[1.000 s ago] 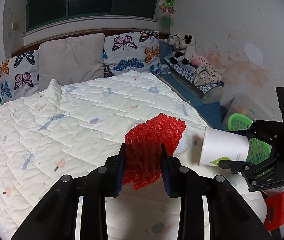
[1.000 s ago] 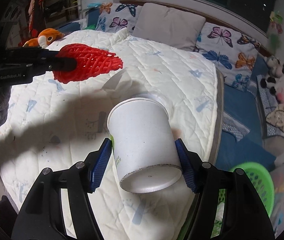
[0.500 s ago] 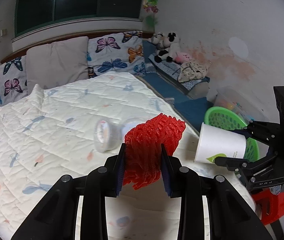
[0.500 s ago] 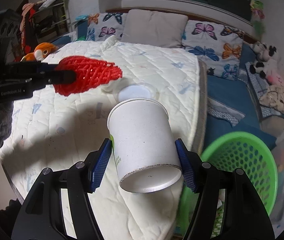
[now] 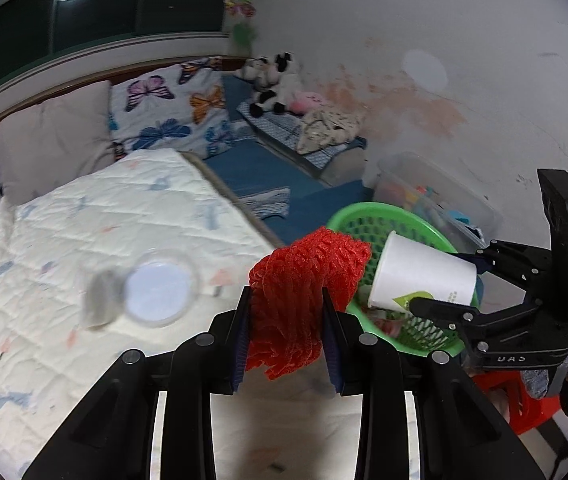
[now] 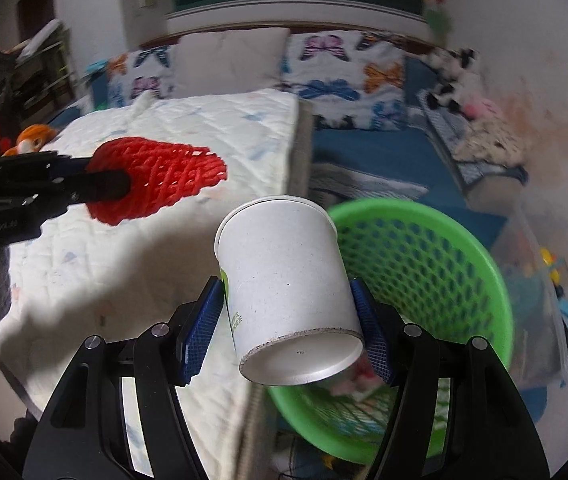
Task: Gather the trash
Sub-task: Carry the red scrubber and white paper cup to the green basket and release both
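Beside green basket [image 6: 424,264]: right tongs [image 6: 288,320] grip paper cup [image 6: 284,276]; left tongs [image 5: 286,320] grip red net [image 5: 304,288].

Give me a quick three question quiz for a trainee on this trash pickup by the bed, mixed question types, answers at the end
1. True or false: the left gripper is shut on the red foam net.
2. What does the right gripper hold? A) a pillow B) a white paper cup C) a stuffed toy
3. Fill in: the green bin beside the bed is a ____.

Key
1. True. The net is squeezed between both pads.
2. B. The cup is clamped on its sides, base toward the camera.
3. Basket. Some trash already lies in it; a clear plastic lid is on the quilt.
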`<state>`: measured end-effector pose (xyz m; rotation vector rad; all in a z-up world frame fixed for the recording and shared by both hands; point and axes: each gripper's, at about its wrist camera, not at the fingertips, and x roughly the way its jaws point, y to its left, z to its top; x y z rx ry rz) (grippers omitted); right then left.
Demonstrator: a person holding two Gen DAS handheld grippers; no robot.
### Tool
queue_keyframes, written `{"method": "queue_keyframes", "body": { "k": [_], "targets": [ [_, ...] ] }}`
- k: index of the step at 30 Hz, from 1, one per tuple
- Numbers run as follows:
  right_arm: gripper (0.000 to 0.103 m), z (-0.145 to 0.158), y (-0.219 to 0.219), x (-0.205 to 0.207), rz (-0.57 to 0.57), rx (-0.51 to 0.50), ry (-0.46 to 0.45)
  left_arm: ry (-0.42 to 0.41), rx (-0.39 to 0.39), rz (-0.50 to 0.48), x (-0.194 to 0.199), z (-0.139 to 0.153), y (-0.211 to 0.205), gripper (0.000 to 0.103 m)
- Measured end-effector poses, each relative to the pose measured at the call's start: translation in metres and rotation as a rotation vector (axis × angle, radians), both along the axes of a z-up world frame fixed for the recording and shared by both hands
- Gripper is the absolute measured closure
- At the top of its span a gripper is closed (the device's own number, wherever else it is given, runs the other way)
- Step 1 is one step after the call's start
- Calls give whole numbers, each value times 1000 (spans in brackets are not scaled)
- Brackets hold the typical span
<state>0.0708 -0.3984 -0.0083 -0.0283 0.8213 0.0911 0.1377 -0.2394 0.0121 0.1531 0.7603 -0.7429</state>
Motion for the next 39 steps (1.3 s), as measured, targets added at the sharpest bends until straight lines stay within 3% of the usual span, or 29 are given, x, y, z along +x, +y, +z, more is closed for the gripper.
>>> {"method": "queue_keyframes", "body": {
  "k": [15,18,31,39],
  "targets": [
    [37,-24,-81,-23,-229,31,41,55,34,-106,-6,-21,-85,72],
    [32,-24,-88,-26,-246,43,42,72,37,-116,-7,-27,-94,72],
    [32,-16,-99,-36,-275,49,18,107,41,-139,-11,-42,-118,68],
    [32,-15,-99,-38,-276,48,14,117,38,-157,-11,-44,-120,58]
  ]
}}
